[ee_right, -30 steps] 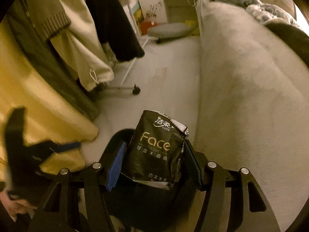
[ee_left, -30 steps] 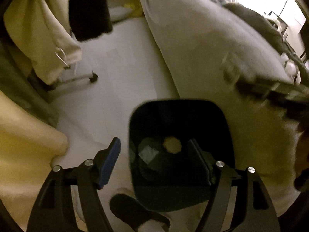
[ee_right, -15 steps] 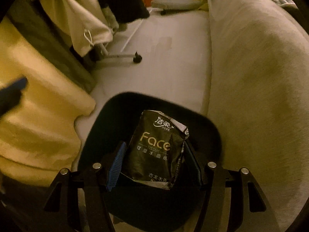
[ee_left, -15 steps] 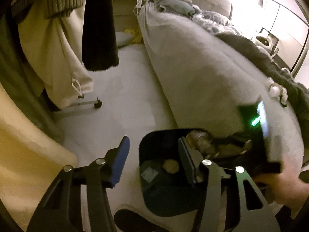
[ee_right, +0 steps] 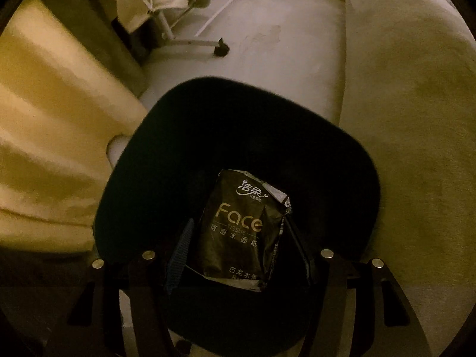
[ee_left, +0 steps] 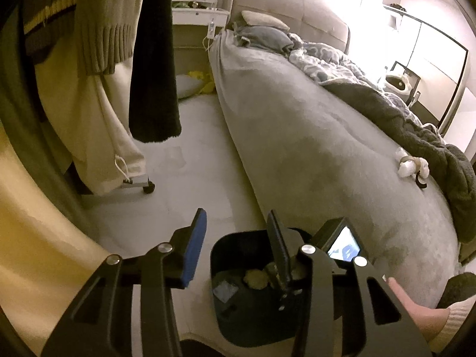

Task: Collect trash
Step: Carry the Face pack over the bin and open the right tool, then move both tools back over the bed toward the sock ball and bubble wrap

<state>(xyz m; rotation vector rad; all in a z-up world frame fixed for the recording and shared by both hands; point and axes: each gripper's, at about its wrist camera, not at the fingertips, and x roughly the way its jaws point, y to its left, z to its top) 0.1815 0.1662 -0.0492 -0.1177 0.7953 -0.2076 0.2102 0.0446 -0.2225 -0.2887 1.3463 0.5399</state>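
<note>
In my left wrist view, my left gripper (ee_left: 235, 238) has just been closing with nothing between its jaws, and the dark rounded plastic bin (ee_left: 220, 312) sits at lower centre beside the grey bed (ee_left: 312, 136). In my right wrist view, my right gripper (ee_right: 238, 247) has just been easing open around the black crumpled tissue packet (ee_right: 241, 229); the packet stands long axis up-frame, directly over the bin's mouth (ee_right: 238, 113), so the right hand is the nearer.

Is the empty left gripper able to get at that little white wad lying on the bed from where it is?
Probably yes. The left gripper holds nothing, its jaws just closing partway. The white wad lies bare on the grey bed cover, well ahead and right. Only the right gripper, over the bin, stands partly between.
</note>
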